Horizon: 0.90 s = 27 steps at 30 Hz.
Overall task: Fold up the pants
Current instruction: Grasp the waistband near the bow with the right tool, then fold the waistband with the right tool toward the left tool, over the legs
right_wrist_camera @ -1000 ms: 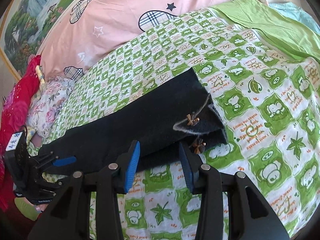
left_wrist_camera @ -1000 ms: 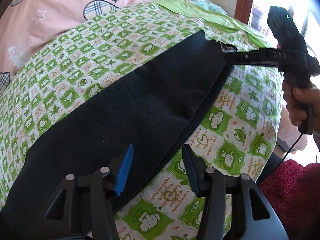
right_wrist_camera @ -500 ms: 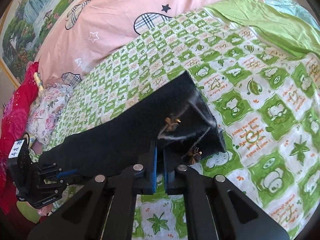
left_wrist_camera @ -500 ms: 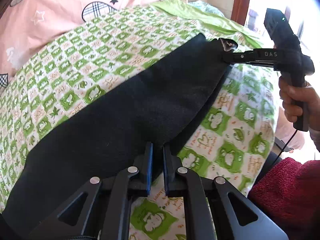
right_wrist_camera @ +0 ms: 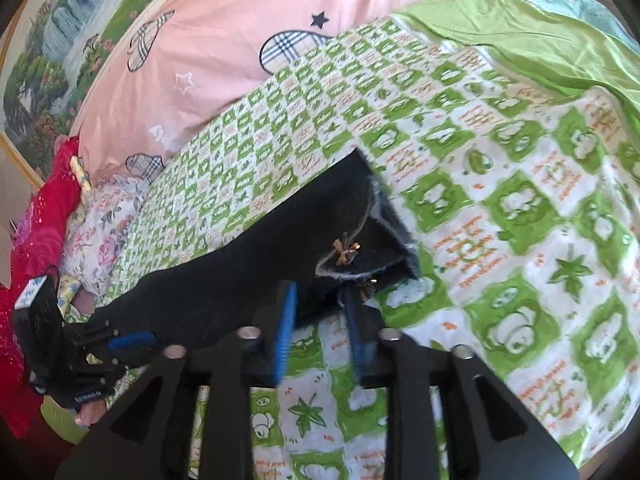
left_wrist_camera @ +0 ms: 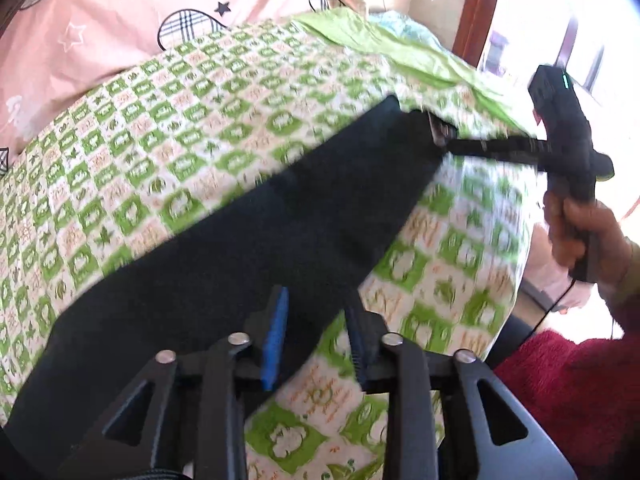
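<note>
Dark, long-folded pants (left_wrist_camera: 260, 248) lie slantwise on a green-and-white checked bedsheet (left_wrist_camera: 160, 160). My left gripper (left_wrist_camera: 316, 312) is at their near end. Its jaws are opening, the pants' edge lies between the blue pads, and the pads do not press on it. At the far end, a hand (left_wrist_camera: 580, 232) holds my right gripper (left_wrist_camera: 440, 140). In the right wrist view the pants (right_wrist_camera: 240, 280) end in a hem with small bows (right_wrist_camera: 344, 250). My right gripper (right_wrist_camera: 320, 300) is opening too, with the pants' lower edge between its pads. My left gripper (right_wrist_camera: 136, 340) shows at the left.
A pink quilt (right_wrist_camera: 224, 40) covers the bed's far side and a plain green cover (right_wrist_camera: 540, 40) lies at the back right. Red cloth (left_wrist_camera: 560, 392) hangs past the bed's edge, and floral and red fabrics (right_wrist_camera: 36, 240) lie at the other end. The checked sheet (right_wrist_camera: 500, 200) stretches right of the hem.
Both grippers stood open a second ago and shut at the pants' edge half a second ago. Now their pads stand apart again. Both views are blurred by motion.
</note>
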{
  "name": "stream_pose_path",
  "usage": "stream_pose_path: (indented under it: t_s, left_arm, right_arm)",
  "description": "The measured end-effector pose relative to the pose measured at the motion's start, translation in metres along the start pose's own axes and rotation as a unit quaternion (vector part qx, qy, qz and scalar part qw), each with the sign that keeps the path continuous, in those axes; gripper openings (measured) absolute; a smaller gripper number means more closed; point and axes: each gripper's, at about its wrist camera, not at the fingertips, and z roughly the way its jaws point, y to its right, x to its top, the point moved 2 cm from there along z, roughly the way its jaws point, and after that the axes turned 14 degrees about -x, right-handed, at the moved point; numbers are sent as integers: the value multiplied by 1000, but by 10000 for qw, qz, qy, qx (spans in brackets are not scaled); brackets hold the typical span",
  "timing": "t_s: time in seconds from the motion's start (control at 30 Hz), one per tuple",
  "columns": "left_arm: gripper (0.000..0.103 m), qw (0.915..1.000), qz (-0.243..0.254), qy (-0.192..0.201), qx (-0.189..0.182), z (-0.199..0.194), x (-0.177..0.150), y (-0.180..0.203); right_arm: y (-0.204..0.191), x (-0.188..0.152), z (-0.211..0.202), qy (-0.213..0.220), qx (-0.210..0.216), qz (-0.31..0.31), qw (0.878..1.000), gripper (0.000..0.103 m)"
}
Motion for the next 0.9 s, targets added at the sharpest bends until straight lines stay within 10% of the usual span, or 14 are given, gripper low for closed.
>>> stream_pose_path:
  t_s: [0.4, 0.53, 0.57, 0.9]
  left_arm:
    - [51, 9965, -313, -54, -775, 41, 102, -20]
    - [56, 9920, -252, -317, -1194, 74, 136, -18]
    - [56, 9909, -228, -419, -1259, 85, 144, -16]
    - [55, 9725, 28, -1466, -1811, 178, 177, 6]
  right_arm:
    - [30, -1, 27, -260, 548, 1137, 9917, 36]
    - [27, 3, 32, -214, 619, 1154, 9912, 30]
    - [27, 2, 31, -172, 567, 1100, 9922, 12]
    - [61, 7, 21, 29, 870, 1351, 9870, 11]
